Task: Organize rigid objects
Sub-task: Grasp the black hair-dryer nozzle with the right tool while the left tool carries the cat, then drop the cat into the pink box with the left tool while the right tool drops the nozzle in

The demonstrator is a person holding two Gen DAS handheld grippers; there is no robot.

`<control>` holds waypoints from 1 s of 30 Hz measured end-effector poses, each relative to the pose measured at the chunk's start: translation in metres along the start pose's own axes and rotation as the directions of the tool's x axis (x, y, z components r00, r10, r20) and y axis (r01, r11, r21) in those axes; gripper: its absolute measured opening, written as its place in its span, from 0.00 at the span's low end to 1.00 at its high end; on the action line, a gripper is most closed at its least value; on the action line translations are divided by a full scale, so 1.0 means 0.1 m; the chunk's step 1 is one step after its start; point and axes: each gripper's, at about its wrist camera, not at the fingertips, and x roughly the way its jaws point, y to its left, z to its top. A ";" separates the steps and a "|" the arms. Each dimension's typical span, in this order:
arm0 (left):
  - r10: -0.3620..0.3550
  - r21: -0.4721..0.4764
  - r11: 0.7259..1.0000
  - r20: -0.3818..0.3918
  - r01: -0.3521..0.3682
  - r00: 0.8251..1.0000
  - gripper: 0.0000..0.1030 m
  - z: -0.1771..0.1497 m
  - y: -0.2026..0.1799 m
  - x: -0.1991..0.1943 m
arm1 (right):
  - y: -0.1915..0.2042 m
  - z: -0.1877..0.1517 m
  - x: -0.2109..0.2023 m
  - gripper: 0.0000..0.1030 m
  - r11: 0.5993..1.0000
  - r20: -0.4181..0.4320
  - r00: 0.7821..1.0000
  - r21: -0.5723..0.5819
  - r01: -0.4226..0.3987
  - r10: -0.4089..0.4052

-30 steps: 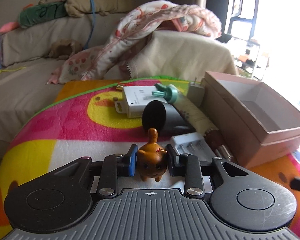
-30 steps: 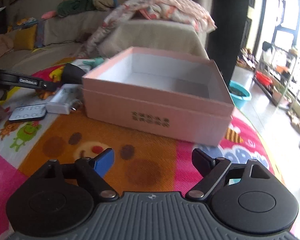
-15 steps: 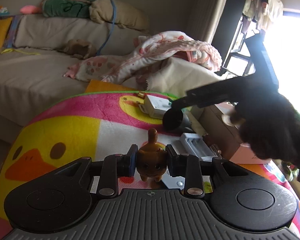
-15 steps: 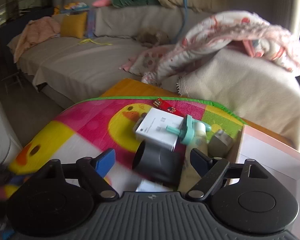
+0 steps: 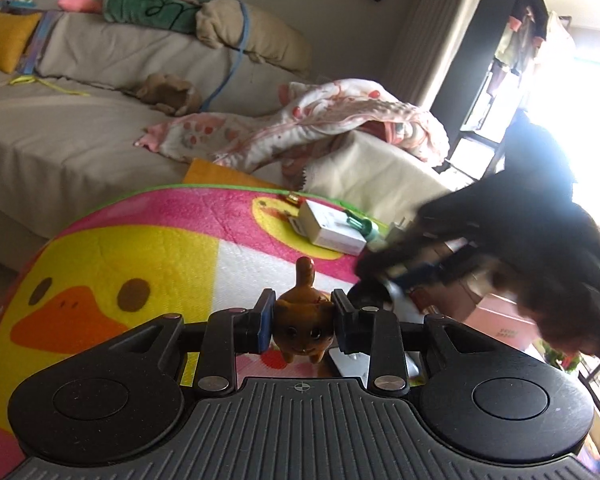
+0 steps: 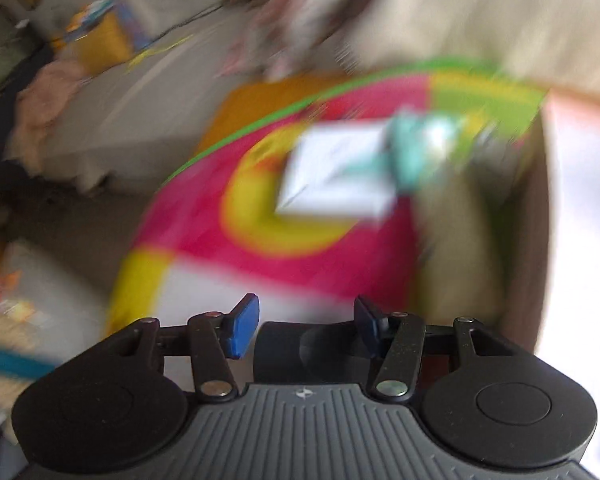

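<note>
My left gripper (image 5: 302,322) is shut on a small brown cat figurine (image 5: 303,318) and holds it above the colourful duck mat (image 5: 140,248). My right gripper (image 6: 306,326) is open, with a dark grey cylinder (image 6: 300,350) lying between its fingers; the right wrist view is blurred by motion. In the left wrist view the right gripper (image 5: 400,276) shows as a dark blur over the objects at the right. A white box (image 5: 332,230) and a teal-capped bottle (image 5: 364,226) lie on the mat.
A pink cardboard box (image 5: 500,320) stands at the mat's right side, also in the right wrist view (image 6: 532,240). A beige sofa (image 5: 80,128) with cushions and a patterned blanket (image 5: 320,120) lies behind the mat.
The right gripper has dropped down over the dark cylinder, which now sits between its fingers. The left gripper has risen and tilted with the figurine still held.
</note>
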 end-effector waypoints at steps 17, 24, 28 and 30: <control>-0.001 0.085 0.996 -0.037 0.005 0.999 0.33 -0.02 -0.20 -0.28 | 0.48 -0.79 -0.16 0.70 0.797 0.182 0.983 -0.597 0.091 0.024; -0.043 0.201 0.977 -0.138 0.070 0.990 0.33 -0.15 -0.54 -0.38 | 0.47 -0.93 -0.25 0.45 0.842 0.185 0.983 -0.532 0.087 0.015; -0.137 0.274 0.942 -0.208 0.192 0.969 0.33 -0.21 -0.89 -0.41 | 0.29 -1.35 -0.84 0.45 0.858 0.255 0.967 -0.500 0.119 0.015; -0.189 0.295 0.922 -0.223 0.251 0.956 0.33 -0.19 -1.11 -0.38 | 0.13 -1.62 -1.18 0.45 0.866 0.306 0.952 -0.470 0.171 -0.022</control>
